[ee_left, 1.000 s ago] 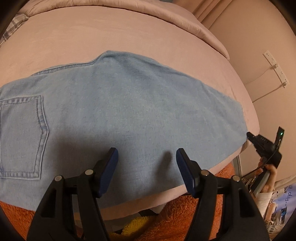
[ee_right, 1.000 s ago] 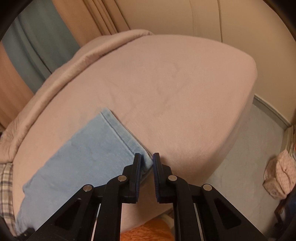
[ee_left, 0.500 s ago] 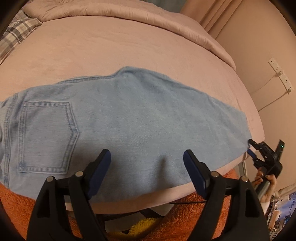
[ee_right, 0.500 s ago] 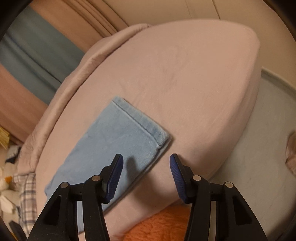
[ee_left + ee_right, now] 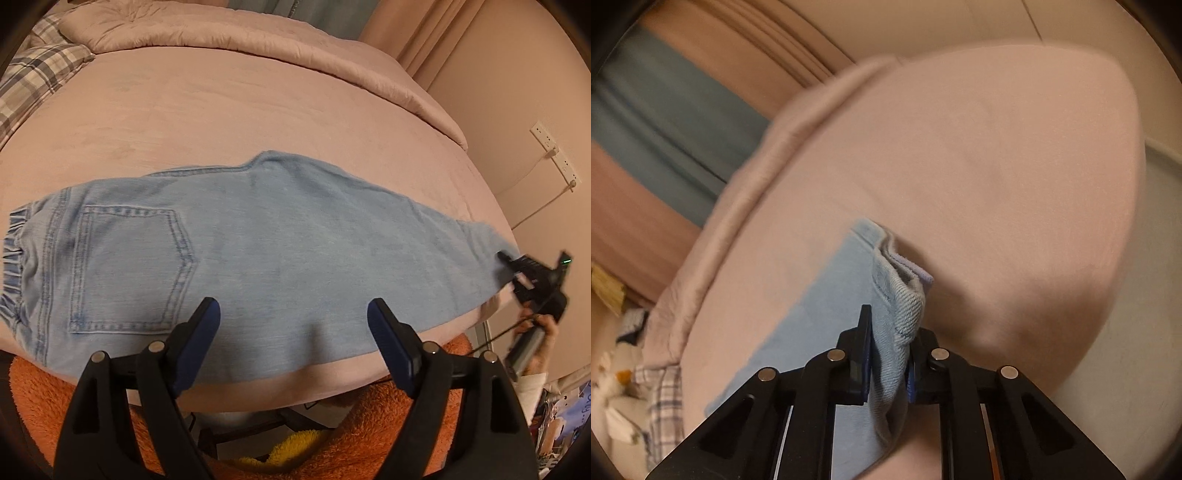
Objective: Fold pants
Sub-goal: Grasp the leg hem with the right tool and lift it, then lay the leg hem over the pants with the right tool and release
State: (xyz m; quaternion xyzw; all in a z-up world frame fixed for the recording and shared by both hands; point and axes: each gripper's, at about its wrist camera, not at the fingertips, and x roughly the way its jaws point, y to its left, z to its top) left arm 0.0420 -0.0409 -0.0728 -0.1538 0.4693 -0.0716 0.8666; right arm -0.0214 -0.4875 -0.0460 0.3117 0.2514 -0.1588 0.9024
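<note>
Light blue denim pants (image 5: 280, 251) lie flat along the near edge of a pink bed (image 5: 221, 110), folded lengthwise, waistband at the left, back pocket (image 5: 129, 266) up, leg hems at the right. My left gripper (image 5: 293, 332) is open and empty, hovering above the pants' near edge at mid-length. My right gripper (image 5: 888, 363) is shut on the hem end of the pants (image 5: 901, 306) and lifts it slightly off the bed. It also shows in the left wrist view (image 5: 528, 277) at the far right.
A rolled pink duvet (image 5: 258, 40) and a plaid pillow (image 5: 33, 77) lie at the bed's far side. An orange fuzzy fabric (image 5: 388, 428) is below the near bed edge. A wall with a power strip (image 5: 554, 155) stands right.
My right gripper opened, then closed on the hem end of the pants and raised it. My left gripper opened wider and pulled back, so more of the pants shows.
</note>
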